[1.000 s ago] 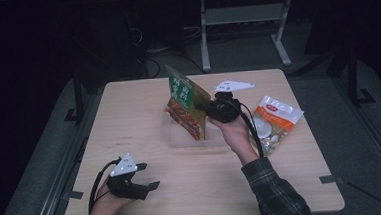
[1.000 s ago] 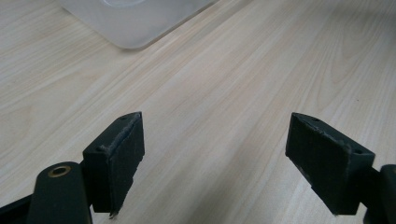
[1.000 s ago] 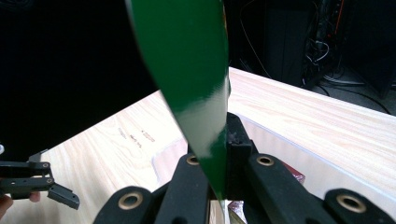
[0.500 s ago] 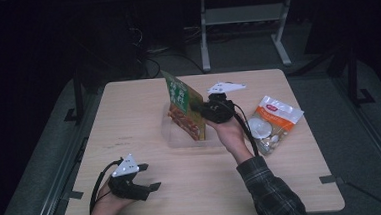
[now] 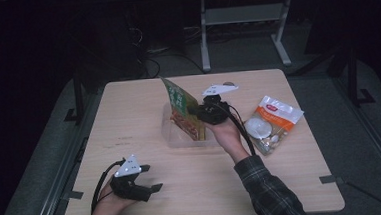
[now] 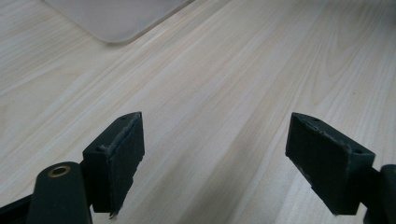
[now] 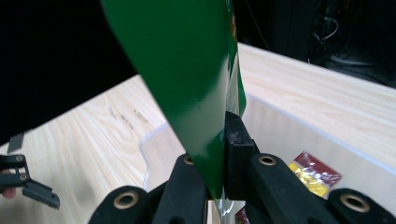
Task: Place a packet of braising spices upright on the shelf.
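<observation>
A green snack bag [image 5: 181, 113] with a red lower part stands upright over a clear plastic bin [image 5: 173, 138] at the table's middle. My right gripper [image 5: 196, 114] is shut on the bag's edge from the right. In the right gripper view the bag [image 7: 187, 70] is pinched between the two jaws [image 7: 219, 158], above the bin's wall [image 7: 280, 135]. A red and yellow packet [image 7: 315, 172] lies in the bin. My left gripper [image 5: 151, 177] rests at the front left with its jaws wide open, and nothing lies between them [image 6: 215, 163].
A white and orange bag [image 5: 269, 125] lies flat on the table to the right of my right hand. The bin's corner [image 6: 112, 18] is ahead of the left gripper. Bare wood stretches along the table's left side and front.
My right hand has carried the green bag a little to the left and down, over the clear bin. The left gripper has stayed where it was.
</observation>
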{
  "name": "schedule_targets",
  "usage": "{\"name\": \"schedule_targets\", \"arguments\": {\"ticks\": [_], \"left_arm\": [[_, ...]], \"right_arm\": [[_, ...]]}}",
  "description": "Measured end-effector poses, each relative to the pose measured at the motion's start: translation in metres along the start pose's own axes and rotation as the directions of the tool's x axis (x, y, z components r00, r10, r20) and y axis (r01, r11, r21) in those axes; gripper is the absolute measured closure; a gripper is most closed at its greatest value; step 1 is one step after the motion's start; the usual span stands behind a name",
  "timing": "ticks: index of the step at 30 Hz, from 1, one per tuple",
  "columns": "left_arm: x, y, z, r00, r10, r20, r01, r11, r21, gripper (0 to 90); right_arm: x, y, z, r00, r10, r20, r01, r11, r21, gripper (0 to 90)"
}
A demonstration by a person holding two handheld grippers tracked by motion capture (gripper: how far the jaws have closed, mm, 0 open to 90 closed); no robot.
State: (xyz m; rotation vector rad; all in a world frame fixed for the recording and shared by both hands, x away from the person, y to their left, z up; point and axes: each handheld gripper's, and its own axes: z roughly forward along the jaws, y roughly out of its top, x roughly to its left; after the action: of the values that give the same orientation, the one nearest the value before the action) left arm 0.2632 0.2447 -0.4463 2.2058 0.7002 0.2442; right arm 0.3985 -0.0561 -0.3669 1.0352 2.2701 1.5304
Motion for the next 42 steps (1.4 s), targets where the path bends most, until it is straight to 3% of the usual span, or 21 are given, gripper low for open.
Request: {"name": "schedule_targets", "arguments": {"ticks": [6,10,12,18,32,42], "left_arm": [[-0.001,0.0,0.001,1.0,-0.007,0.002,0.007,1.0,-0.004,18.9],[0.0,0.0,0.0,1.0,-0.002,0.0,0.002,1.0,0.0,18.9],[0.0,0.0,0.001,1.0,-0.005,-0.001,0.005,1.0,-0.002,18.9],[-0.001,0.0,0.002,1.0,-0.005,0.002,0.005,1.0,-0.005,18.9],[-0.003,0.0,0.002,1.0,-0.007,0.007,0.007,0.9999,-0.013,18.9],[-0.003,0.0,0.003,0.9999,-0.005,0.01,0.005,0.9999,-0.011,18.9]], "right_arm": [[0.001,0.001,-0.001,1.0,-0.005,0.0,0.005,1.0,0.0,80.9],[0.001,0.003,-0.008,0.9999,-0.008,-0.014,0.008,1.0,-0.01,68.8],[0.002,0.003,-0.012,0.9995,-0.032,-0.003,0.032,0.999,-0.007,58.4],[0.006,0.0,-0.029,0.9953,-0.096,0.011,0.096,0.995,0.032,45.4],[0.01,-0.026,-0.072,0.9861,-0.157,-0.054,0.159,0.986,0.043,43.7],[0.011,-0.054,-0.099,0.9839,-0.163,-0.074,0.168,0.983,0.069,43.7]]}}
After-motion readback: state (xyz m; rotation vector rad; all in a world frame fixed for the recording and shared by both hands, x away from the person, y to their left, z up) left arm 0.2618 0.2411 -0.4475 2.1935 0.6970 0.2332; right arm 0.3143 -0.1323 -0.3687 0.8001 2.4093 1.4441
